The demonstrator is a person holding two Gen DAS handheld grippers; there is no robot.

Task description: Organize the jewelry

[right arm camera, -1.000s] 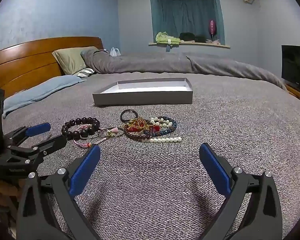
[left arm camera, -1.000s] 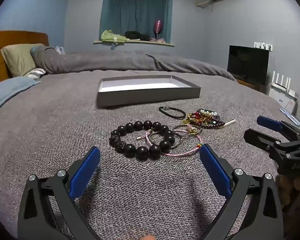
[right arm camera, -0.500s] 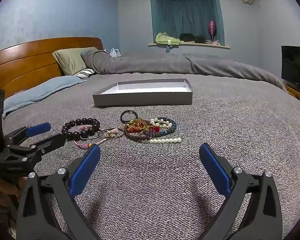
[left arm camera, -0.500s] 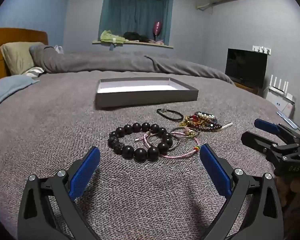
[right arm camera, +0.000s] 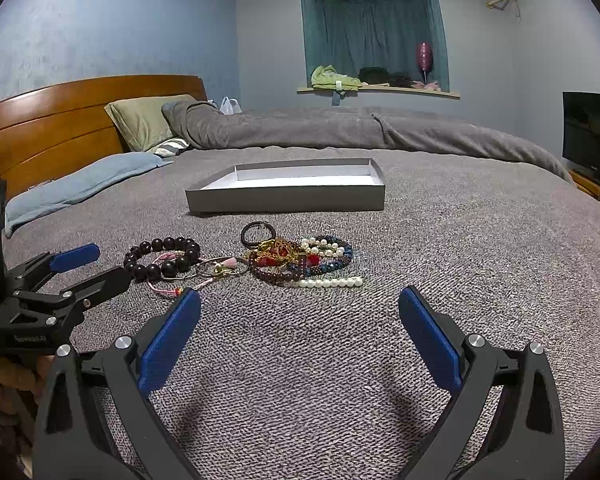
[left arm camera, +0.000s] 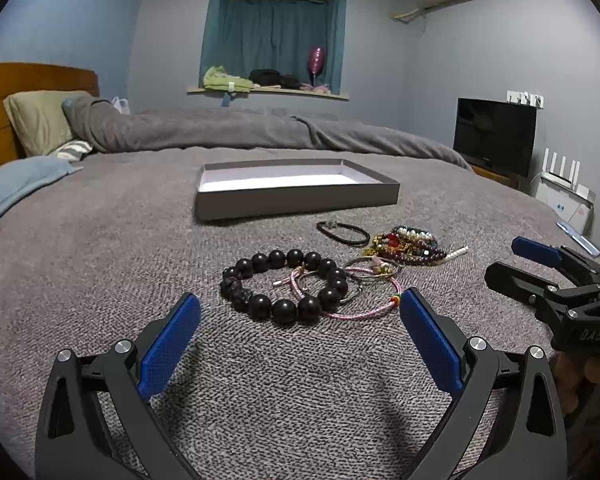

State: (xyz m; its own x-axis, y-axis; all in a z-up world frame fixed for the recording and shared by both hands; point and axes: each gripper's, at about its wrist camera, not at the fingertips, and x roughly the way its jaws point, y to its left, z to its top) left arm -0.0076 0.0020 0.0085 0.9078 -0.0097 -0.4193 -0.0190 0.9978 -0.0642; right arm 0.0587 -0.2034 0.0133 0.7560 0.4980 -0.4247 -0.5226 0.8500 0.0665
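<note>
Hovering w/ both tongs wide apart near dark bead bracelet (left arm camera: 284, 286).

Beside the grey box (right arm camera: 286, 196), the tangled bracelet pile (right arm camera: 300, 260) is too knotted to separate. The television (right arm camera: 592, 136) is cut off by the right wrist view's edge.

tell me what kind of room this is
A bedroom, most likely: the jewelry lies on a bed's grey blanket, with a wooden headboard and pillow behind, and a curtained window.
</note>
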